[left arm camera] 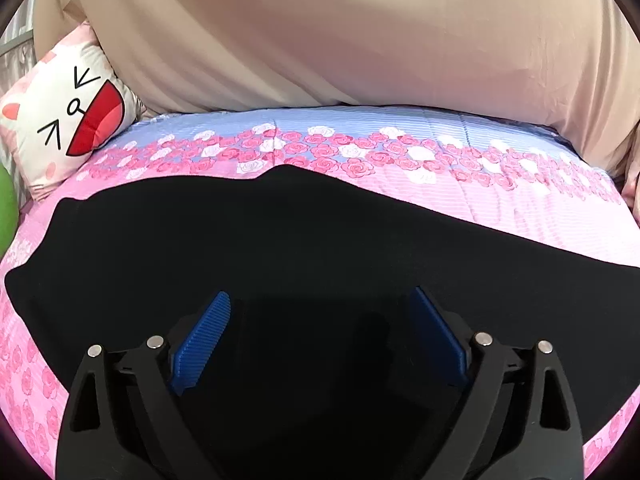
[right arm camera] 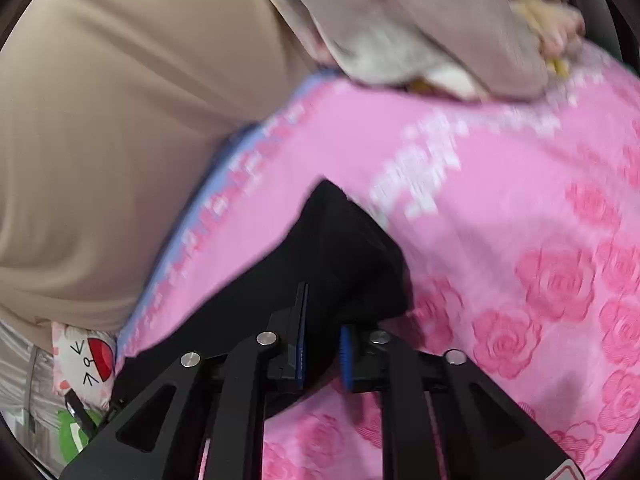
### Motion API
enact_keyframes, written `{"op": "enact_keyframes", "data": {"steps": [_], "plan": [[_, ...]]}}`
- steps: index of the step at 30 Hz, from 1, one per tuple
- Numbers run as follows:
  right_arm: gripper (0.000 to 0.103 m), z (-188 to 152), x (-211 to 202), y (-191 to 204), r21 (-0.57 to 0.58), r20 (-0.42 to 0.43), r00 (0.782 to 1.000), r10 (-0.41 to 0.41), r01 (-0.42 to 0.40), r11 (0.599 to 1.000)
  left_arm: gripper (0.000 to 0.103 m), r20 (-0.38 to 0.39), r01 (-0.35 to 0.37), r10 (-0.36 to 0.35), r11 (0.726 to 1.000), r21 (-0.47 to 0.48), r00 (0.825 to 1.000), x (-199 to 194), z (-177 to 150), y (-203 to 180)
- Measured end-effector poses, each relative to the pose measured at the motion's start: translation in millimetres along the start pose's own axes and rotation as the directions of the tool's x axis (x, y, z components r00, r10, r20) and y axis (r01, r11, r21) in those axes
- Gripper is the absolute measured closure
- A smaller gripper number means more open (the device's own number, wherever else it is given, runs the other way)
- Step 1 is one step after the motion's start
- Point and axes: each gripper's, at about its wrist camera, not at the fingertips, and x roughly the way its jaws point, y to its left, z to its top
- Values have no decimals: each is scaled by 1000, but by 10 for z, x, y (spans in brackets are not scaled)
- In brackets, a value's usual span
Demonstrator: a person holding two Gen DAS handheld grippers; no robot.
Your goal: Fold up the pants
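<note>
Black pants: left gripper spread wide above, right gripper pinching them.

Soft even light; fisheye-bent edges, right wrist view smeared by blur.

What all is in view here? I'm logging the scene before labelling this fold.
pants: one, black, spread flat on the bedspread; one end bunched between the right gripper's fingers
bedspread: one, pink with rose print and a blue band, under the pants
cat-face pillow: one, white and pink with a red mouth, far left edge
beige fabric: one large mass, behind the bedspread
green object: one, left edge, unidentifiable
left gripper: black, blue pads, open above the pants
right gripper: black, blue pads, closed on the pants
</note>
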Motion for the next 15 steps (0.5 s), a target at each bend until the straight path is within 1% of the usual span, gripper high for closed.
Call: {"op": "enact_keyframes", "data": {"steps": [1, 3, 4, 5, 6, 7, 8, 10, 11, 13, 15], "plan": [[78, -22, 41, -32, 14, -26, 1000, -6, 6, 1000, 13, -9, 4, -3, 1000, 2, 1000, 14, -1, -4], [66, -32, 15, -46, 34, -17, 999, 31, -30, 999, 13, -13, -2, 2, 1000, 11, 1000, 22, -3, -26], [66, -29, 12, -14, 21, -4, 1000, 26, -26, 999, 13, -13, -5, 5, 1000, 16, 1000, 22, -8, -39], [67, -27, 31, 20, 2, -5, 1000, 5, -5, 1000, 13, -12, -8, 8, 1000, 21, 1000, 20, -10, -49], [83, -37, 44, 50, -12, -8, 1000, -8, 8, 1000, 13, -11, -11, 11, 1000, 25, 1000, 19, -14, -54], [92, -43, 45, 128, -36, 5, 1000, -22, 22, 999, 13, -8, -14, 14, 1000, 26, 1000, 13, -17, -56], [92, -46, 20, 196, -53, 17, 1000, -26, 27, 998, 13, -6, -13, 13, 1000, 25, 1000, 6, -19, -48], [92, -75, -73, 467, -121, 70, 997, -30, 39, 992, 13, -2, -17, 17, 1000, 14, 1000, -9, -23, -19], [92, -115, -138, 695, -180, 99, 995, -33, 50, 982, 13, -2, -17, 17, 1000, 10, 1000, -14, -28, -8], [92, -184, -198, 1070, -264, 129, 992, -8, 42, 964, 13, -10, -13, 13, 1000, 6, 1000, -16, -36, 11], [92, -290, -206, 1517, -361, 128, 991, 33, 16, 932, 13, -13, -14, 14, 1000, 6, 1000, -25, -45, 19]]}}
